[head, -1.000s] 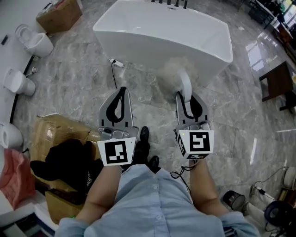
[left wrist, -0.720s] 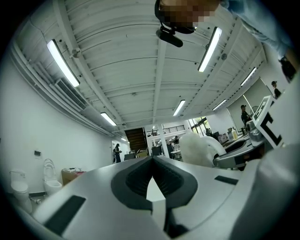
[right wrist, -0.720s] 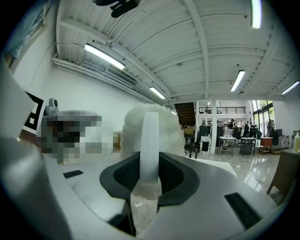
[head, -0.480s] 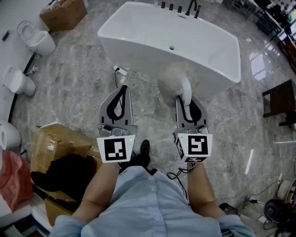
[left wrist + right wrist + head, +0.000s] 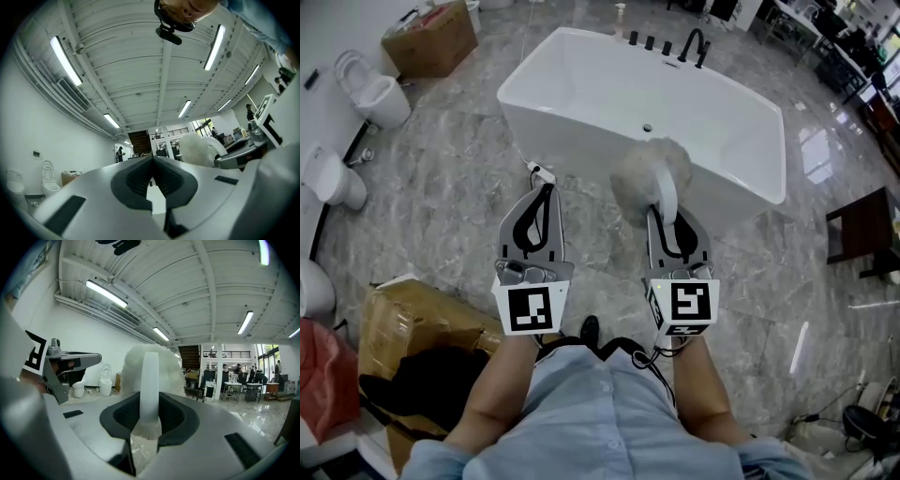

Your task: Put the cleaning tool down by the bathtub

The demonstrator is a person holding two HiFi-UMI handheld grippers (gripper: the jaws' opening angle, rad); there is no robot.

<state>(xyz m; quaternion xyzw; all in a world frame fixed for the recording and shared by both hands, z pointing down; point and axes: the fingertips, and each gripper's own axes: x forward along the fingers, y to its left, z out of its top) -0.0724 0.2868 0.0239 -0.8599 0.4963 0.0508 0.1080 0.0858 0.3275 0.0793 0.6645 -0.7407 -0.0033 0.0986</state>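
Here, the right tool (image 5: 664,220) is clamped on the white handle of the cleaning duster (image 5: 645,171). Its fluffy head sits at frame centre, overlapping the near wall of the bathtub (image 5: 546,120). The left tool (image 5: 545,195), centre left, has its jaws together, holding nothing.

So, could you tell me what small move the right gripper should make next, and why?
Probably lower the right gripper toward the floor beside the bathtub. Its jaws grip the brush by its white handle, and the fluffy head is in the air before the tub, not yet set down.
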